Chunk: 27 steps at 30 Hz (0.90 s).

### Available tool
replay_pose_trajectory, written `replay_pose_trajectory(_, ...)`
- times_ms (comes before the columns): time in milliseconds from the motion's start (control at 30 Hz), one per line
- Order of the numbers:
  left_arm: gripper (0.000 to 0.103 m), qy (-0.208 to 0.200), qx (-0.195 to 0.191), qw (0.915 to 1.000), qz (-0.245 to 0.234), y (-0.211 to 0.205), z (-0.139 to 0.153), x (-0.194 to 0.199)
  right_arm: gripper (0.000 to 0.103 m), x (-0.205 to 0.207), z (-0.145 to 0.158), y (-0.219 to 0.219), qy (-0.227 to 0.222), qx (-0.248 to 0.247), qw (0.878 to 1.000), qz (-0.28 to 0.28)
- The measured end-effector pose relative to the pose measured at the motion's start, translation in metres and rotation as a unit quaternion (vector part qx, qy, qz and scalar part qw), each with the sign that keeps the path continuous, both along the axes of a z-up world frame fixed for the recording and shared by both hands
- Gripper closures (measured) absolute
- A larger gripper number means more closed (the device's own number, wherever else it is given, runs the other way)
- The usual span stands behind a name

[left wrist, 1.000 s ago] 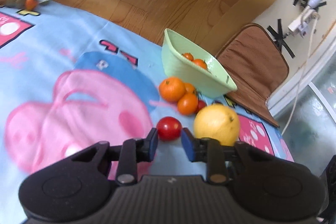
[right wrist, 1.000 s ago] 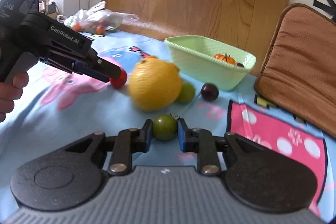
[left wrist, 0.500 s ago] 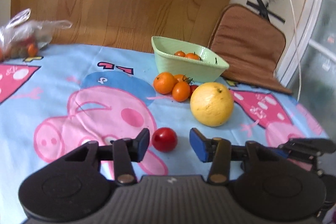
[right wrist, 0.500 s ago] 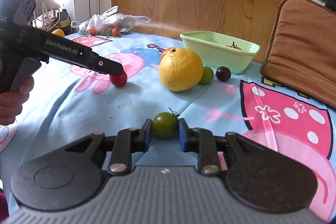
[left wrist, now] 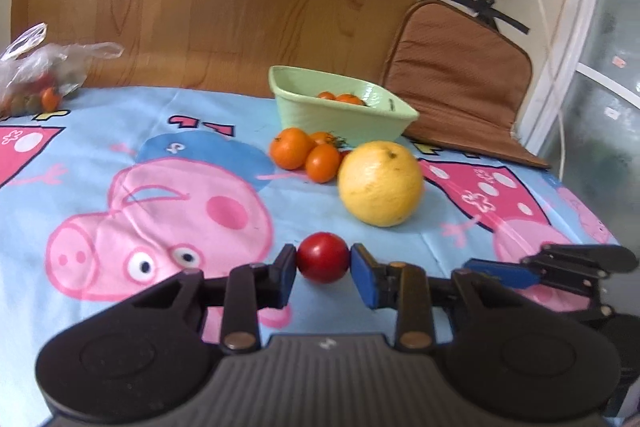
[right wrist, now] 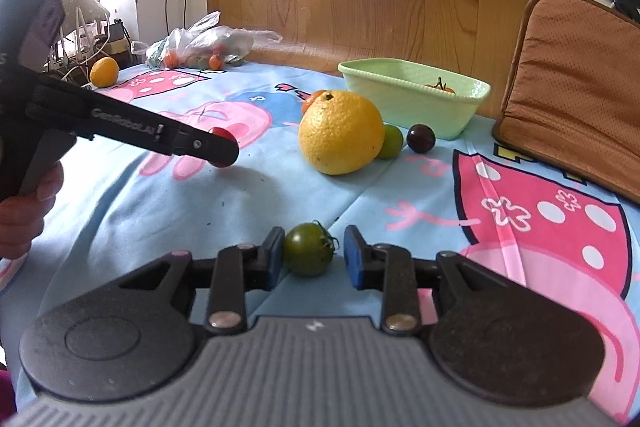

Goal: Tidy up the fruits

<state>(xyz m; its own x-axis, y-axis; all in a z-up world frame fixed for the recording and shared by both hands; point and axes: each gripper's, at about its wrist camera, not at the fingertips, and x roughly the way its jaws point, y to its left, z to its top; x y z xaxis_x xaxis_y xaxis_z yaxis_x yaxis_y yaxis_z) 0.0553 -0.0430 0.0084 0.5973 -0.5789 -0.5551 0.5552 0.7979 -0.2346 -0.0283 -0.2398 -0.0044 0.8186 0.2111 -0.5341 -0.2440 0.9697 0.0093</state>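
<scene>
A: How far along is the sorting?

B: Early, by the look of it. The green basket (left wrist: 340, 111) near the far edge of the surface (left wrist: 120, 147) holds only a few small orange fruits. Outside it lie a cluster of orange fruits (left wrist: 306, 155) touching its front wall, the large yellow citrus (left wrist: 380, 183) just beside them, and, in the right wrist view, a pale green fruit (right wrist: 391, 142) and a dark plum (right wrist: 421, 138) close to the basket. A plastic bag (right wrist: 200, 45) with more fruit sits at the far left corner.

A: And the two being handled?

B: The left hand-held gripper (left wrist: 323, 267) is clamped narrow on the red tomato (left wrist: 322, 262), both pads touching it, towards the near edge. The right hand-held gripper (right wrist: 310, 255) has the green tomato (right wrist: 308, 249) between its jaws; the left pad touches, the right stands clear, so it is not gripped.

A: What changed from a second ago?

B: The left one stood closed behind the red tomato, then opened around it, and has just been closing on it. The right one was pinching the green tomato and has just been opening, the fruit still between the jaws on the surface.
</scene>
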Motion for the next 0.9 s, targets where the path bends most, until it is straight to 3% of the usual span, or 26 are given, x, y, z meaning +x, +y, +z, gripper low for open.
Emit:
replay_pose_trajectory(100, 0.073, -0.001, 0.006, 1.0000, -0.001, -0.005, -0.008, -0.007, 0.067, -0.001, 0.000, -0.002, 0.001, 0.005, 1.000, -0.003)
replay_pose_trajectory(200, 0.073, -0.021, 0.016, 0.9997, 0.002, -0.008, -0.008, -0.014, 0.055, -0.002, 0.000, -0.002, 0.003, 0.011, 1.000, 0.001)
replay_pose_trajectory(467, 0.073, -0.049, 0.039, 0.9980, -0.008, -0.017, -0.008, -0.022, 0.050, -0.003, 0.000, 0.000, 0.004, 0.010, 1.000, 0.000)
replay_pose_trajectory(900, 0.072, -0.049, 0.041, 0.9979, -0.009, -0.017, -0.009, -0.022, 0.048, -0.008, 0.000, -0.002, 0.002, 0.011, 1.000, -0.009)
